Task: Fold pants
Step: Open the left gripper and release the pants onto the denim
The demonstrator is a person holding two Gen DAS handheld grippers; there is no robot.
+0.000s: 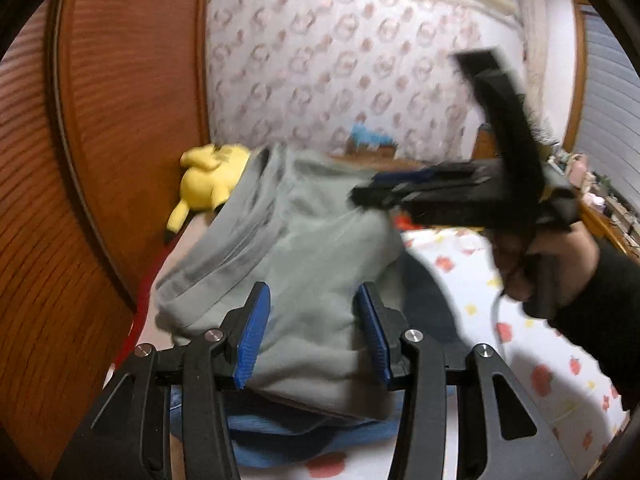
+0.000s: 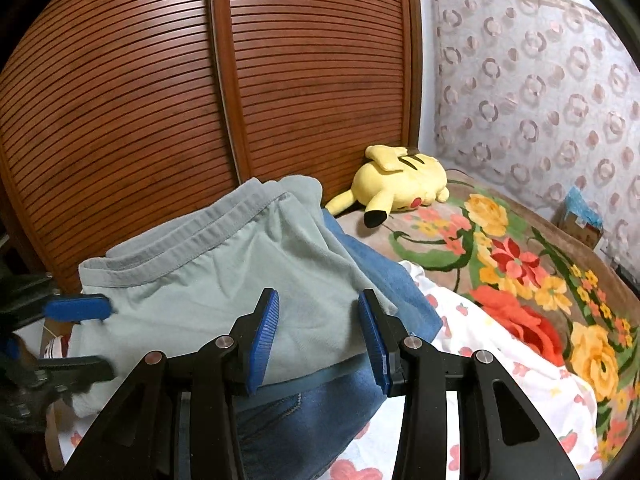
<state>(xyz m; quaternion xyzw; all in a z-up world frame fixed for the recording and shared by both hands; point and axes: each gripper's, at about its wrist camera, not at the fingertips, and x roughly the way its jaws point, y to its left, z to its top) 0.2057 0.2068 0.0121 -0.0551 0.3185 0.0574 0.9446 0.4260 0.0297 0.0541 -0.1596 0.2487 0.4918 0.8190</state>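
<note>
Two garments lie stacked on the bed, and that is the main hazard: the grey-green pants (image 2: 224, 280) rest on top of a blue denim piece (image 2: 360, 384), so a jaw that bites too deep at the near edge could catch the denim along with the pants and drag both layers. A pinch on only one layer of the pants would likely let the fold slide apart, since the cloth looks soft and loose. The yellow plush toy (image 2: 400, 184) at about one o'clock from the pants lies near enough that a wide swing could knock it.

Both tools stand part open with nothing clamped. In its own view the left gripper (image 1: 314, 336) has the pants between its blue pads, but the pads do not press on the cloth. The right gripper (image 2: 316, 338) likewise straddles the near corner of the pants without squeezing. Seen from the left wrist, the right tool is blurred at about two o'clock, held by a hand (image 1: 540, 264) in a dark sleeve.

The pants look already folded into a compact bundle, waistband (image 2: 180, 240) towards eleven o'clock by the slatted wooden door (image 2: 160, 100), with a few soft creases across the top. They lie at the bed's edge, partly over a white flowered sheet (image 2: 500, 380).
</note>
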